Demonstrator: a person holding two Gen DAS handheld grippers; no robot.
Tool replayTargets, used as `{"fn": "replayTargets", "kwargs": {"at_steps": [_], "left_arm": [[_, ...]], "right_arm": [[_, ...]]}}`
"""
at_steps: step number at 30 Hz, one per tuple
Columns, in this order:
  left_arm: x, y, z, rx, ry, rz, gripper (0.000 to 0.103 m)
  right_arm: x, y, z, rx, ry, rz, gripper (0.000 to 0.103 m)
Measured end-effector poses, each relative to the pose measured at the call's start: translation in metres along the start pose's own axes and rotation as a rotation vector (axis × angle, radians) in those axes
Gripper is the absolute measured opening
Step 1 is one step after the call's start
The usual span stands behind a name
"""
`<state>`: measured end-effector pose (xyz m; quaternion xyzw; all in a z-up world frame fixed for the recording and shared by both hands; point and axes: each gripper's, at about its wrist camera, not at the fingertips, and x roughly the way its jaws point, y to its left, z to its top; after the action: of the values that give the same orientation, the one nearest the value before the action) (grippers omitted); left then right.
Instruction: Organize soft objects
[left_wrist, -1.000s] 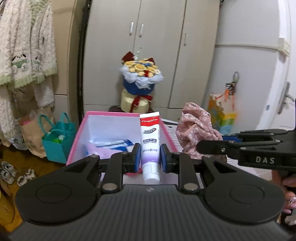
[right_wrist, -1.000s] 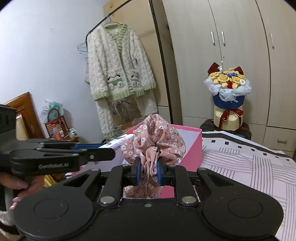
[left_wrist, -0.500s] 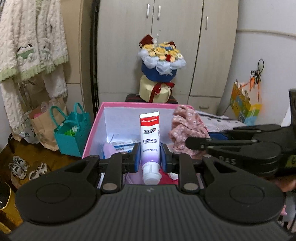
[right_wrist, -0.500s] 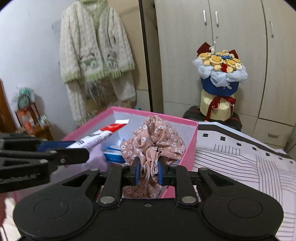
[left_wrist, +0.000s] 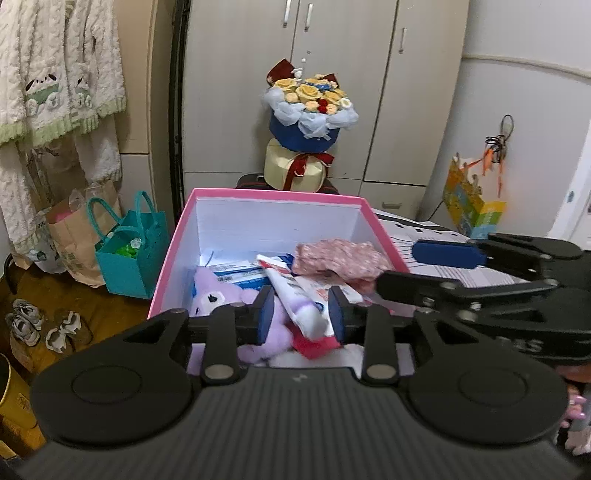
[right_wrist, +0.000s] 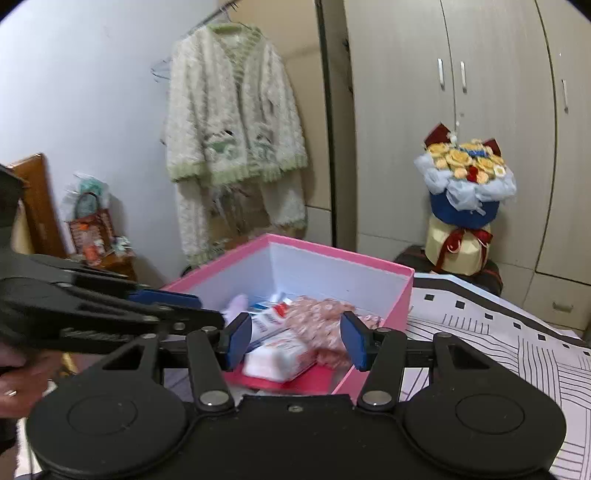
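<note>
Just above the near edge of the pink box, the left gripper has its jaws parting; the toothpaste tube lies tilted between the blue pads, its white cap close to the right pad, and the picture is too blurred there to say whether that pad touches it. The left pad stands clear of it. Most of the tube rests on the things inside the box, with a purple plush toy beside it on the left and blue-and-white packets behind.

Beside it, the right gripper has also been opening, and its jaws stand wide apart with nothing pressed between them. The floral pink scrunchie lies inside the box toward its right wall, apart from both pads; in the right wrist view it shows between the spread pads but lower, down in the box, next to a white wipes pack.

The box sits on a striped bed cover. Behind it a flower bouquet stands before the wardrobe, and a fluffy cream cardigan hangs at the left.
</note>
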<state>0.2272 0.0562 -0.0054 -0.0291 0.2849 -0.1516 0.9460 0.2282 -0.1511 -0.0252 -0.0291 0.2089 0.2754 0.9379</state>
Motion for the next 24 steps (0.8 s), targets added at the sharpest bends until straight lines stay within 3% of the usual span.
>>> {"fn": "replayTargets", "kwargs": {"at_steps": [5,9,16,18,19,20,22,24], "left_arm": [[-0.022,-0.013,-0.004,0.026,-0.024,-0.014,0.040],[-0.042,-0.023,-0.007,0.046,-0.048,-0.011,0.043],[-0.077,-0.037,-0.010,0.050,-0.101,-0.028,0.063],[-0.086,-0.043,-0.010,0.058,-0.122,-0.027,0.065],[-0.091,-0.046,-0.011,0.062,-0.136,-0.027,0.071],[-0.096,-0.048,-0.012,0.064,-0.149,-0.028,0.075],[-0.104,-0.053,-0.014,0.069,-0.170,-0.034,0.089],[-0.109,-0.059,-0.016,0.082,-0.166,-0.036,0.095]], "right_arm": [[-0.033,0.016,-0.002,-0.036,-0.022,-0.040,0.063],[-0.054,0.022,-0.005,0.005,-0.016,-0.087,0.067],[-0.086,0.027,-0.014,0.035,0.001,-0.180,0.074],[-0.097,0.026,-0.016,0.051,-0.010,-0.197,0.080],[-0.103,0.025,-0.017,0.067,-0.017,-0.202,0.092],[-0.109,0.024,-0.018,0.080,-0.022,-0.204,0.097],[-0.119,0.022,-0.020,0.096,-0.029,-0.221,0.097],[-0.128,0.021,-0.021,0.107,-0.025,-0.254,0.097]]}}
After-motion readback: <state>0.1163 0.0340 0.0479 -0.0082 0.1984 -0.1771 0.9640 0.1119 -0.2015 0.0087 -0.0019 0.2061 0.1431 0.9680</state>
